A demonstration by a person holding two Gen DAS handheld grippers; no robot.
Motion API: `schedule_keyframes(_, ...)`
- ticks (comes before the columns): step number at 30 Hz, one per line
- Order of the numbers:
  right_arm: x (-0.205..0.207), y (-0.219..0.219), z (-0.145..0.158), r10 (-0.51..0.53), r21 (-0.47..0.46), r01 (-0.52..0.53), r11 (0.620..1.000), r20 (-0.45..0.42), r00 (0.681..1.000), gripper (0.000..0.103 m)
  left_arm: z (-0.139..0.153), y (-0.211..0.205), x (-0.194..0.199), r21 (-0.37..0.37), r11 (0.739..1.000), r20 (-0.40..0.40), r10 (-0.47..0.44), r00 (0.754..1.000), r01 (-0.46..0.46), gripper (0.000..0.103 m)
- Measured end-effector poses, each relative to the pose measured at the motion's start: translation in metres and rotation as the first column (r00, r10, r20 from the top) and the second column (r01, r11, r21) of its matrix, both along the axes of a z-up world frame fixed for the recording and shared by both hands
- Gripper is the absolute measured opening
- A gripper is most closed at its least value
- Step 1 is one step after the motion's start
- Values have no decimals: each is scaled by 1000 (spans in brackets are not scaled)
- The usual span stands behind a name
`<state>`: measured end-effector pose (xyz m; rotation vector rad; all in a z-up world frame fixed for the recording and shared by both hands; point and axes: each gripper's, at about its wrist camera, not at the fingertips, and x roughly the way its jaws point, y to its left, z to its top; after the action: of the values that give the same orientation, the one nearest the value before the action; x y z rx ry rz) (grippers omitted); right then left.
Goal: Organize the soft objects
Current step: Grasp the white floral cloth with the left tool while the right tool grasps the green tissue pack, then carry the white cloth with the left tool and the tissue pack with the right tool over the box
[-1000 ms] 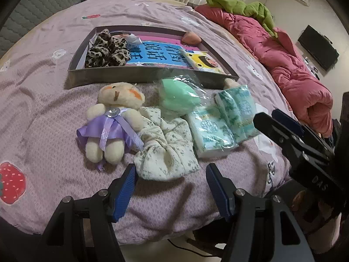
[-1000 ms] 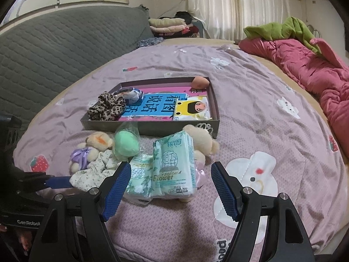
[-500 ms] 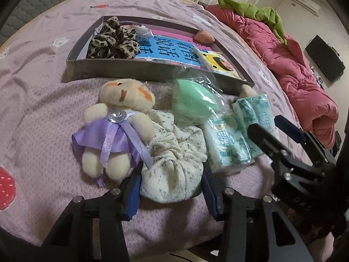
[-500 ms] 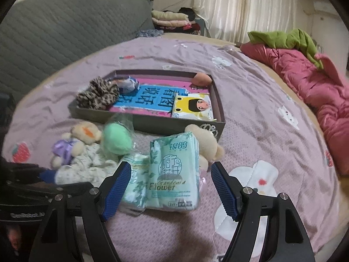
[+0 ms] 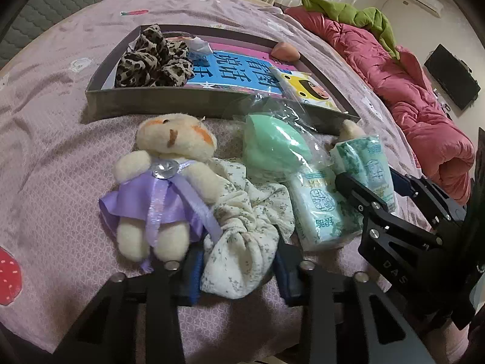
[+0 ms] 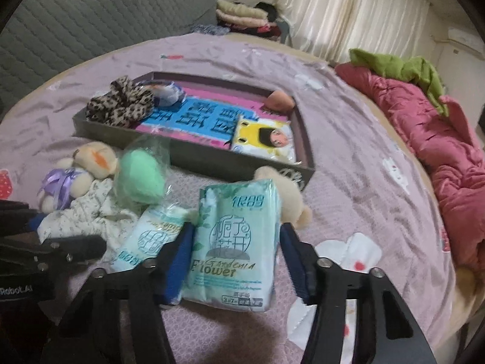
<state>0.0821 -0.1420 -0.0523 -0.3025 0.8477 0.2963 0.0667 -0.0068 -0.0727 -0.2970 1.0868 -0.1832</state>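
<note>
Tray (image 5: pixel 194 103), far: leopard scrunchie (image 5: pixel 151 60), peach sponge (image 5: pixel 285 52), cartoon tissue pack (image 5: pixel 306 91) already inside.
Near, on bed: bear (image 5: pixel 163 188), green sponge (image 5: pixel 272 148), two tissue packs remain.
Left gripper (image 5: pixel 239 268): jaws clamped on floral scrunchie (image 5: pixel 242 230).
Right gripper (image 6: pixel 233 265): jaws closed on Gardenia tissue pack (image 6: pixel 236 242).
Progress: judged under halfway.

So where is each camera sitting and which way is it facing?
Left wrist view: sits on the left tool, looks forward over the bed; its fingers pinch the floral scrunchie, and the right tool shows at right.
Right wrist view: sits on the right tool, faces the tray; its fingers flank the tissue pack, and the left tool shows at lower left.
Both share the teddy bear, green sponge and tray.
</note>
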Motion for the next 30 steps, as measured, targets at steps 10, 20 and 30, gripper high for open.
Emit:
schedule_keyframes(10, 1, -18, 14, -28, 140, 30, 990, -13, 1000, 47, 12, -1, -12, -39, 998, 28, -49, 998, 50, 22)
schedule_keyframes(20, -3, -23, 32, -21, 210, 16, 978, 21, 1000, 47, 41, 1, -27, -54, 997, 133, -55, 990, 63, 21)
schedule_keyframes(30, -4, -21, 34, -7, 227, 1, 974, 24, 1000, 47, 61, 13, -30, -38, 999, 228, -26, 973, 36, 21)
